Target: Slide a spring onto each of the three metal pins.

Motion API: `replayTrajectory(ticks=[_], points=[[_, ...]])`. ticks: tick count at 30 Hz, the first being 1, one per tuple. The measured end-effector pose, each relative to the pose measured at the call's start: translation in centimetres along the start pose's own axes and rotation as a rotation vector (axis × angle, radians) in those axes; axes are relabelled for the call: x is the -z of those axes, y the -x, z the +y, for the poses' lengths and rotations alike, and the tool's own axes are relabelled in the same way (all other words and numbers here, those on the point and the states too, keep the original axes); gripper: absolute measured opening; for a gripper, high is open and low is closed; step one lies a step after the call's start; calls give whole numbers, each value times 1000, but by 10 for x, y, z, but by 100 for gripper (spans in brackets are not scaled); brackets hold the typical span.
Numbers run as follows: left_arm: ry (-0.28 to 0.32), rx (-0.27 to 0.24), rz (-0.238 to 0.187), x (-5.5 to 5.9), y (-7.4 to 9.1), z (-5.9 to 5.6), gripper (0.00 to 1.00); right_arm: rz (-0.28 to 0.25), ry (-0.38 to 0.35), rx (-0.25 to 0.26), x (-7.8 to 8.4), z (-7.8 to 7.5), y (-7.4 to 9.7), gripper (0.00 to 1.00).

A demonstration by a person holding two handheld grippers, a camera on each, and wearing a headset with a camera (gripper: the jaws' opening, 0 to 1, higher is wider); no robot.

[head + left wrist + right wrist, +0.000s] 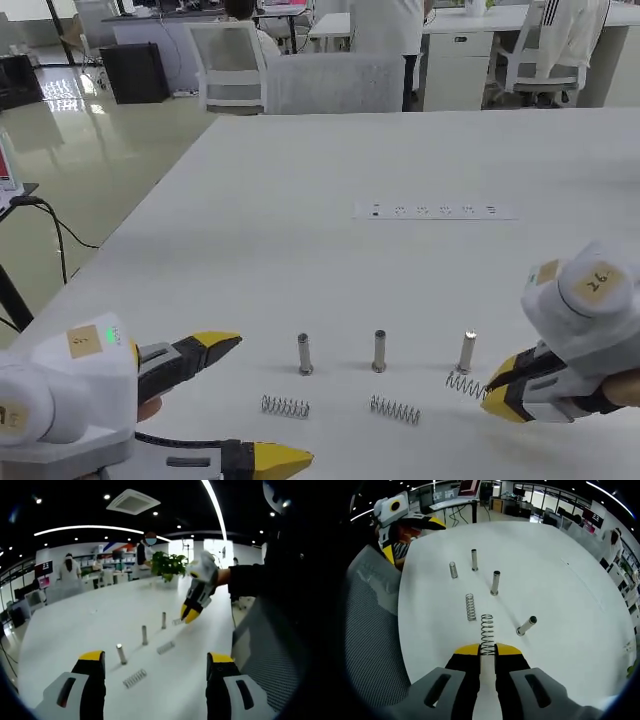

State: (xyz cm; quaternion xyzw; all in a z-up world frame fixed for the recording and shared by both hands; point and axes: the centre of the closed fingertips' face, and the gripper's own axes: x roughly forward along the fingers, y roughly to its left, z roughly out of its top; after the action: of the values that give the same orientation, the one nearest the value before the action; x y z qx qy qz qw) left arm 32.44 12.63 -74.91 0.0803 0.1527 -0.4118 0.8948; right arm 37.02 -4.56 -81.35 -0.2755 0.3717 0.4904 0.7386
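Three metal pins stand in a row on the white table: the left pin, the middle pin and the right pin. Two loose springs lie in front of them, one spring by the left pin and another spring by the middle pin. My right gripper is shut on the end of a third spring, which lies on the table just in front of the right pin. At the bottom left, my left gripper is held open with nothing between its fingers, a short way from the left spring.
A flush power strip is set into the table beyond the pins. Chairs, desks and people are far behind the table. The table's left edge drops to a glossy floor.
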Motion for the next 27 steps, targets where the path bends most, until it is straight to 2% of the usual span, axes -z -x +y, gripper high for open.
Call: replayTrajectory(ticks=[11, 19, 27], points=[[-32, 36, -10, -12, -10, -5, 77, -18, 62, -9, -24, 8, 5, 7], [-47, 58, -7, -16, -14, -8, 75, -21, 97, -12, -34, 12, 8, 7], [-67, 84, -11, -25, -23, -11, 72, -29, 138, -19, -48, 18, 10, 7]])
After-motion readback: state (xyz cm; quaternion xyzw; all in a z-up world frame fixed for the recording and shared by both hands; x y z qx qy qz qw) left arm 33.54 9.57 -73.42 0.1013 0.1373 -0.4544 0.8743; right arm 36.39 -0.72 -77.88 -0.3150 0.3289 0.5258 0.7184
